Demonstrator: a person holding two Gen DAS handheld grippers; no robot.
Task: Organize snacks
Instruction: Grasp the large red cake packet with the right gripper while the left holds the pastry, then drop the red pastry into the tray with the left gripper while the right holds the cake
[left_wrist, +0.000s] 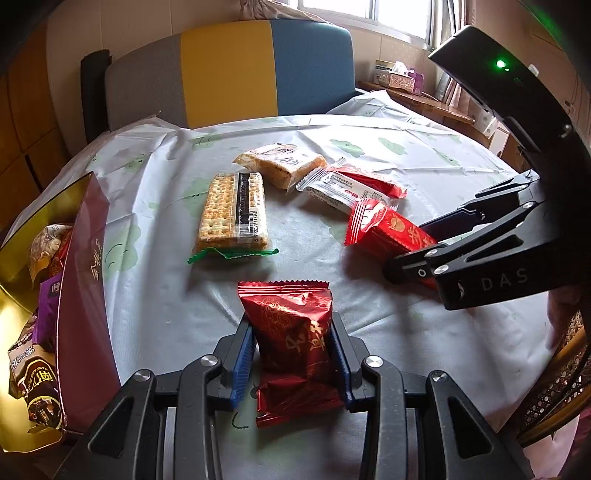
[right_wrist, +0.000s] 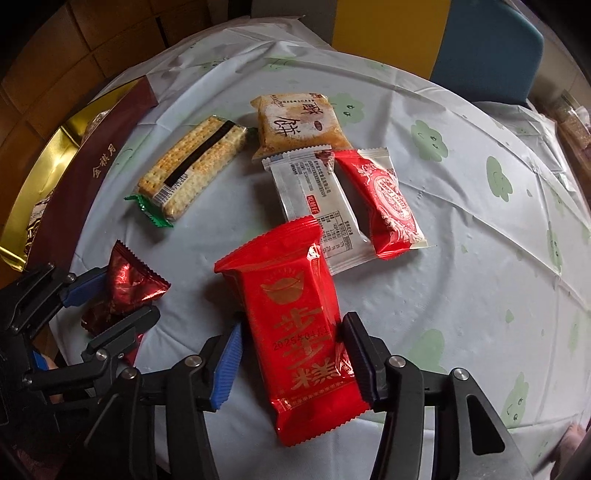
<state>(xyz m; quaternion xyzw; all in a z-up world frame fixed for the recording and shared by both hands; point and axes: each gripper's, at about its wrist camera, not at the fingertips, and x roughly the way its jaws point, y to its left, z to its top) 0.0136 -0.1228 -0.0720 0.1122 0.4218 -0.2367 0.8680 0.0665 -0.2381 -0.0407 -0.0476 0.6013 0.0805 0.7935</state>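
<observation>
— So, our bright red packet (right_wrist: 295, 332) lies flat on the tablecloth (right_wrist: 461, 258), its long axis running straight out from the right gripper (right_wrist: 291, 354) toward the white wrapper (right_wrist: 317, 206) whose near end it overlaps. Is it between the fingers?

— Yes, we straddle its near half, a pad on each long side. The jaws are parted: the blue pad (right_wrist: 225, 369) on one side stands just clear of the foil, the dark pad (right_wrist: 360, 356) opposite sits at the packet's edge. We judge that nothing is pinched yet, so we only need to close across the short width.

— And our other hand?

— The left gripper (left_wrist: 291, 354) is clenched on the dark red foil packet (left_wrist: 291, 332), pads pressing both sides, the packet sticking out forward over the cloth. The open gift box (left_wrist: 85, 280) with snacks already inside stands just to its left, so that hand is the nearer one to it.

— What else lies out there?

— Farther off we see the cracker pack (left_wrist: 234, 214), the flaky pastry packet (left_wrist: 280, 162) and a red-and-white packet (right_wrist: 388, 206) beside the white wrapper.
</observation>
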